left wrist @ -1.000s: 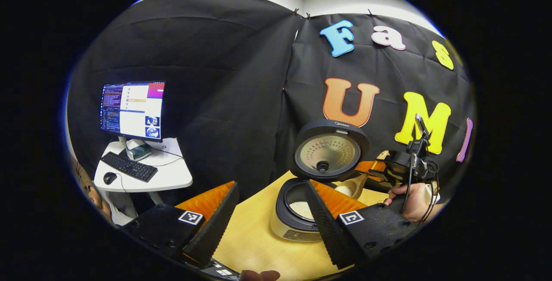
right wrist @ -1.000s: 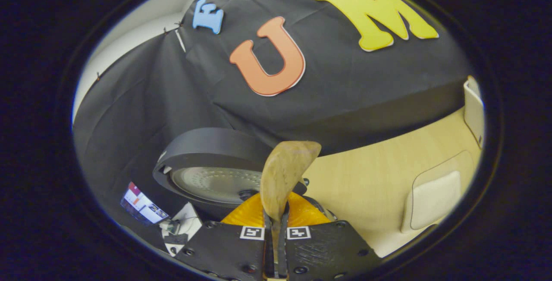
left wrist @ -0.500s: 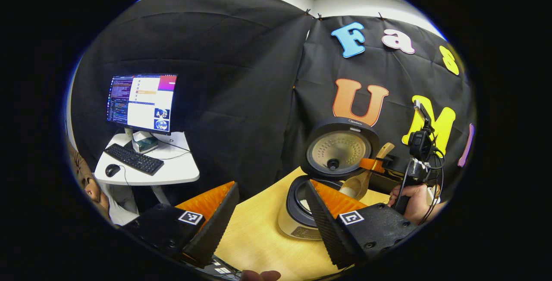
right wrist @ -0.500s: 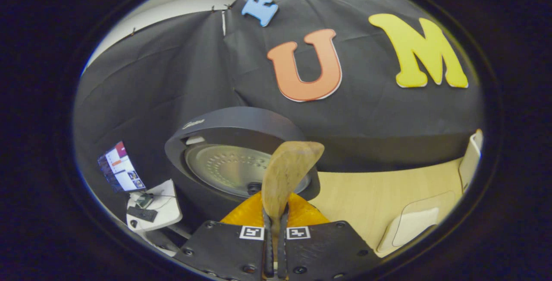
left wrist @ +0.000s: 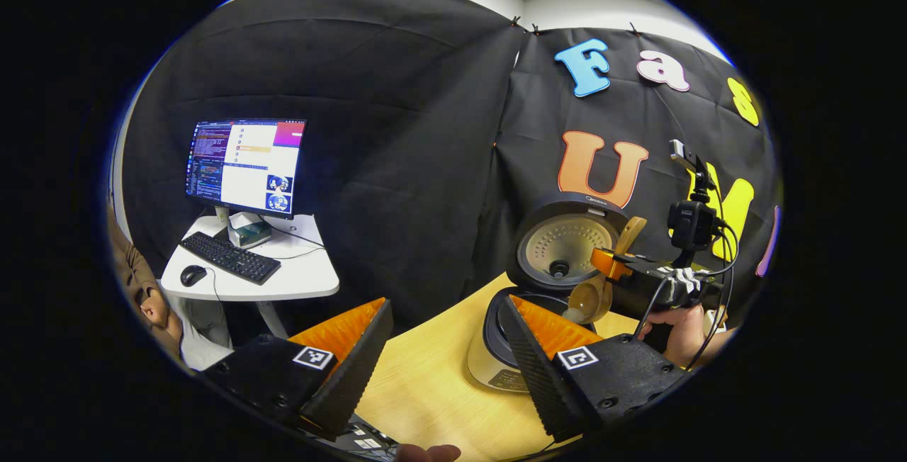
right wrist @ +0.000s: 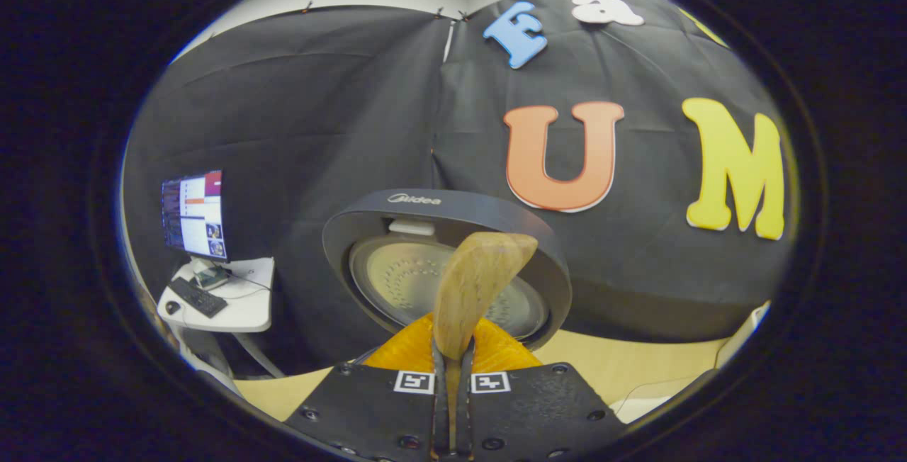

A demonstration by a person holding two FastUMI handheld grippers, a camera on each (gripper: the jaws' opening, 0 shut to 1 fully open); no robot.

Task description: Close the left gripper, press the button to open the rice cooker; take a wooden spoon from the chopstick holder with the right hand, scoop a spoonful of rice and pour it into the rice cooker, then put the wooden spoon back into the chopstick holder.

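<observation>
The rice cooker [left wrist: 496, 370] stands open on the wooden table, its round lid [left wrist: 567, 249] raised behind the pot. My right gripper [left wrist: 638, 285] is held by a hand [left wrist: 673, 327] just right of the cooker and is shut on the wooden spoon [left wrist: 592, 295], whose bowl is tipped down over the pot's right rim. In the right gripper view, the right gripper [right wrist: 453, 384] clamps the wooden spoon [right wrist: 475, 285], and the lid [right wrist: 439, 210] rises close ahead. My left gripper [left wrist: 446, 370] hovers open in front of the cooker, holding nothing.
A white side table [left wrist: 283, 285] at the left carries a monitor [left wrist: 244, 168], a keyboard [left wrist: 227, 258] and a mouse. A person [left wrist: 149, 306] sits low at the left edge. A pale container's edge [right wrist: 737, 356] shows on the table at the right.
The right gripper has lifted and turned, tipping the spoon's bowl down over the pot. Its view has swung left onto the lid. The left gripper stayed open and drifted slightly back.
</observation>
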